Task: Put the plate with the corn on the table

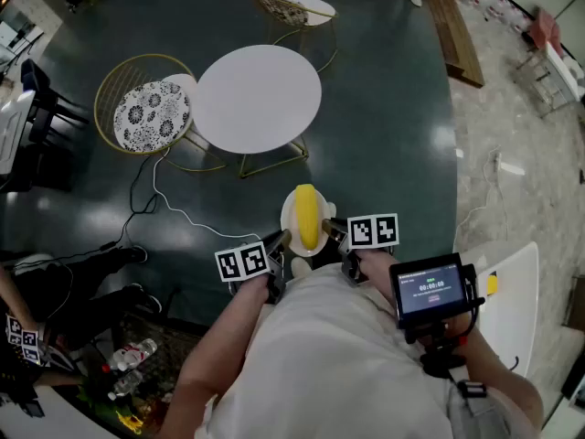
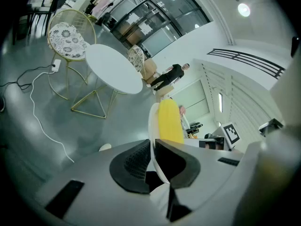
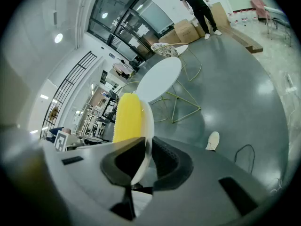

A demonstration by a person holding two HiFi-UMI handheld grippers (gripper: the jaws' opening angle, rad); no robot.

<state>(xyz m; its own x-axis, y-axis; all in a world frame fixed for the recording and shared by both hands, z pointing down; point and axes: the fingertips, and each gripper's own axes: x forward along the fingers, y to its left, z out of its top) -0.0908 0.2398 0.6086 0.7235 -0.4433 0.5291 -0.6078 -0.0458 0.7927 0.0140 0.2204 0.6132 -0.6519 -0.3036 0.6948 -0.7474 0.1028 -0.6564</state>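
Note:
A small white plate (image 1: 291,210) carries a yellow corn cob (image 1: 306,218) and is held in the air close to the person's body. My left gripper (image 1: 281,239) is shut on the plate's left rim (image 2: 153,126), the corn (image 2: 170,121) lying just past its jaws. My right gripper (image 1: 330,228) is shut on the plate's right rim (image 3: 147,126), beside the corn (image 3: 128,119). The round white table (image 1: 258,98) stands ahead on the dark floor, about a step away, and shows too as table (image 2: 113,68) and table (image 3: 158,79).
A gold wire chair (image 1: 146,110) with a patterned cushion stands left of the table, a second chair (image 1: 291,4) behind it. A white cable (image 1: 169,204) runs over the floor. A white counter (image 1: 512,302) lies at the right. A person (image 3: 200,6) stands far off.

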